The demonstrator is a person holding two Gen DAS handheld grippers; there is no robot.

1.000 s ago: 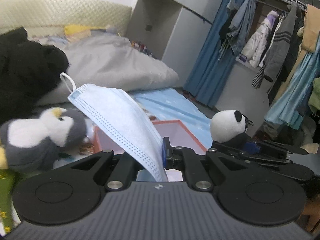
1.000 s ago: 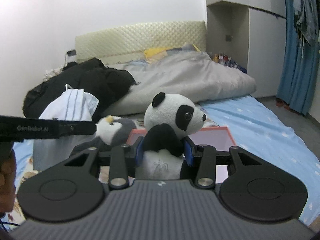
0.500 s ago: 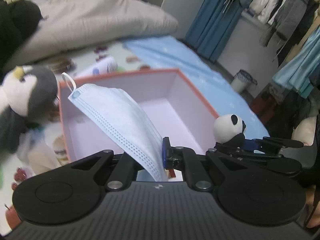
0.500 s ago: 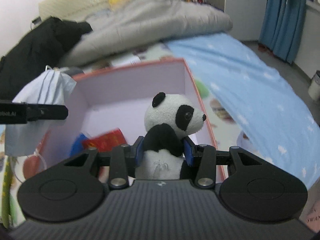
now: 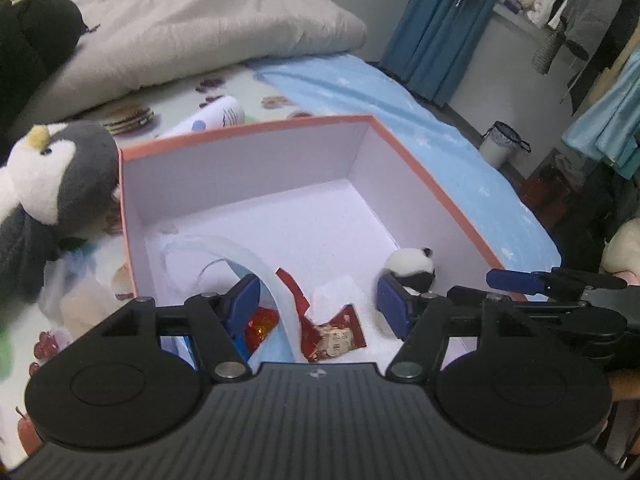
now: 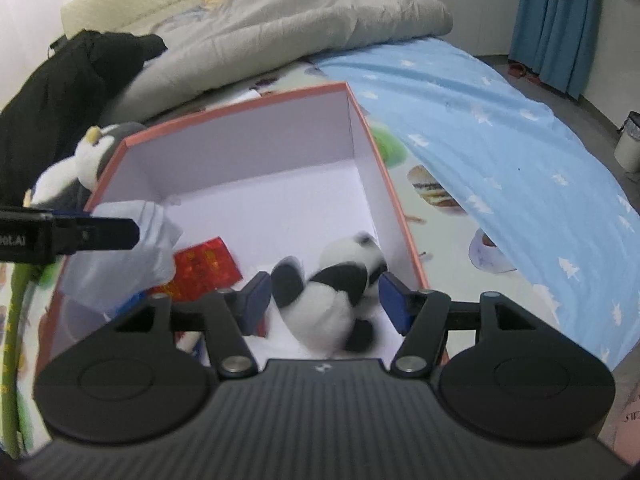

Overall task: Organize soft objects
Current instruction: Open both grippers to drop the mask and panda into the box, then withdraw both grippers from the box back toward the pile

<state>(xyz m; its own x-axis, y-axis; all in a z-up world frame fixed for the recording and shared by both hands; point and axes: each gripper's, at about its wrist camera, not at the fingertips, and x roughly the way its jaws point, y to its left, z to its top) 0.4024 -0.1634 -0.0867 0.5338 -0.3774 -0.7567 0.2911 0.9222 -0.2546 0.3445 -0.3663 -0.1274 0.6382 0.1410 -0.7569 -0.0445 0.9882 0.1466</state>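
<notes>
A salmon-rimmed box [image 5: 248, 128] [image 6: 240, 106] with a pale inside lies on the bed below both grippers. My left gripper [image 5: 319, 304] hangs over its near left part and its jaws are opening. The light blue face mask [image 5: 256, 264] [image 6: 132, 256] is blurred and slides down past the left pad, with nothing pressing on it. My right gripper [image 6: 325, 302] is over the near right part, and its jaws are opening too. The panda plush [image 6: 332, 288] [image 5: 412, 268] tumbles, blurred, between the pads and free of them. A grey penguin plush [image 5: 56, 176] [image 6: 88, 156] sits outside the box's left wall.
Red snack packets [image 5: 332, 332] [image 6: 204, 264] lie on the box floor. A grey duvet [image 5: 192, 28], black clothing [image 6: 60, 92] and a blue sheet [image 6: 500, 148] lie around the box. Blue curtains [image 5: 436, 32], hanging clothes and a small bin [image 5: 500, 144] stand to the right.
Both grippers sank and tipped down over the box. Both then opened, letting go of the mask and the panda, which now drop into the box.
</notes>
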